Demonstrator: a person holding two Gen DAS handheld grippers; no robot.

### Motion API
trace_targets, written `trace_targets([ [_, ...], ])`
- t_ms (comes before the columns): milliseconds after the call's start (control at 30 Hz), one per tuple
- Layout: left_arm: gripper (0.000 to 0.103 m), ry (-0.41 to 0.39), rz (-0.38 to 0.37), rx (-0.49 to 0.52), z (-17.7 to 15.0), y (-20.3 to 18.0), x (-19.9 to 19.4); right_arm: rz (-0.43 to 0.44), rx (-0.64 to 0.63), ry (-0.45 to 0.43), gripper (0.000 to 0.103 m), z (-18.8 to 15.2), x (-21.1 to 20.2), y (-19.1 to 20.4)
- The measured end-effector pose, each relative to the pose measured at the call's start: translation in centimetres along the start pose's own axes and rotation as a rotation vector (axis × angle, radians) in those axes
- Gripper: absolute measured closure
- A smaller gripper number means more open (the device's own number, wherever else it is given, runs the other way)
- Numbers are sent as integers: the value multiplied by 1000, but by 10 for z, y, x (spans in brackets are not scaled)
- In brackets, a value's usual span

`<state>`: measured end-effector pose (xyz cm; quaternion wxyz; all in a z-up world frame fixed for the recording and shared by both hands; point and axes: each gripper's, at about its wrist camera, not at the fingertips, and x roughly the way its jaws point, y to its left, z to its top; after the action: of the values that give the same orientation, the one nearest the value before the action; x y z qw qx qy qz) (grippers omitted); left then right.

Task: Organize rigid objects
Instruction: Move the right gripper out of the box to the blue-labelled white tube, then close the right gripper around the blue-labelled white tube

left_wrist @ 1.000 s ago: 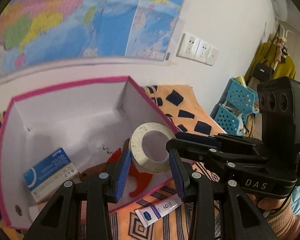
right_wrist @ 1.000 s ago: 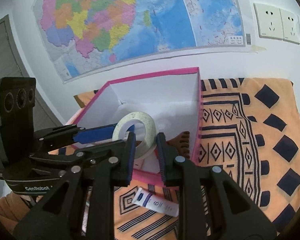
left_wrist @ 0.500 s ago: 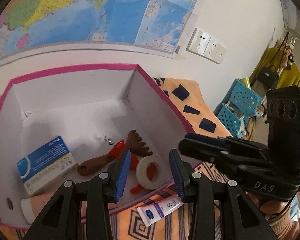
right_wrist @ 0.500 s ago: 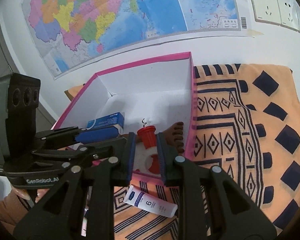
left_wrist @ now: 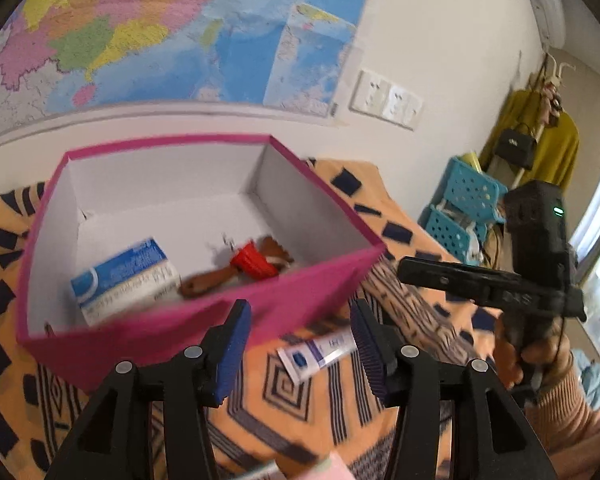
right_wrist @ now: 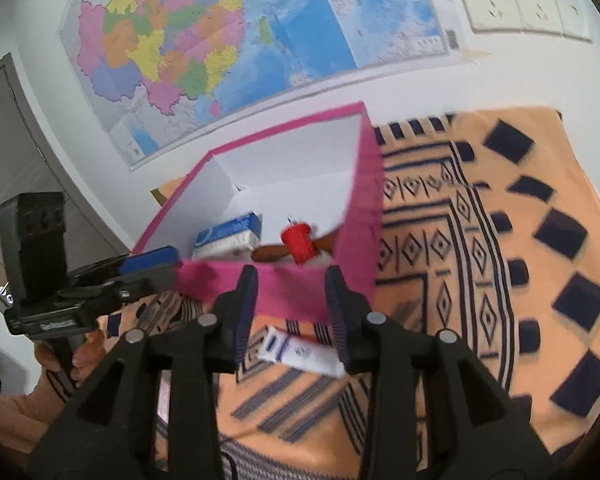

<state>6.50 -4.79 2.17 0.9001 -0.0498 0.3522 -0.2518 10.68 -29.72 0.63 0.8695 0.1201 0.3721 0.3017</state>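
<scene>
Both grippers are backing off from the pink box (left_wrist: 204, 320) since dropping the tape, left gripper (left_wrist: 300, 354) and right gripper (right_wrist: 292, 312) spread empty; tube (right_wrist: 300, 354) lying on the cloth (right_wrist: 500, 280) between the right one's fingers, probably skidding away if they're closing crooked

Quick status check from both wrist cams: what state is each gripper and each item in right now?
left gripper: open, empty
right gripper: open, empty
pink box: open, no lid on
blue-and-white carton: lying inside the box
red-capped tool: inside the box
white tube: lying on the patterned cloth, outside the box
</scene>
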Motion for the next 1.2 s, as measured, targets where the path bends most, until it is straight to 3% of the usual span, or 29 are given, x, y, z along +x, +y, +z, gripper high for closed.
trace_targets([
  [233,50,118,-9,-35,-23,2,33,-49,99,105,65,-33,31,-29],
  [433,50,183,-6,-41,-30,1,52,-57,133,143,65,-46,45,-38],
  [1200,50,321,-16,-101,-36,-4,89,1,113,153,74,-50,53,-35],
])
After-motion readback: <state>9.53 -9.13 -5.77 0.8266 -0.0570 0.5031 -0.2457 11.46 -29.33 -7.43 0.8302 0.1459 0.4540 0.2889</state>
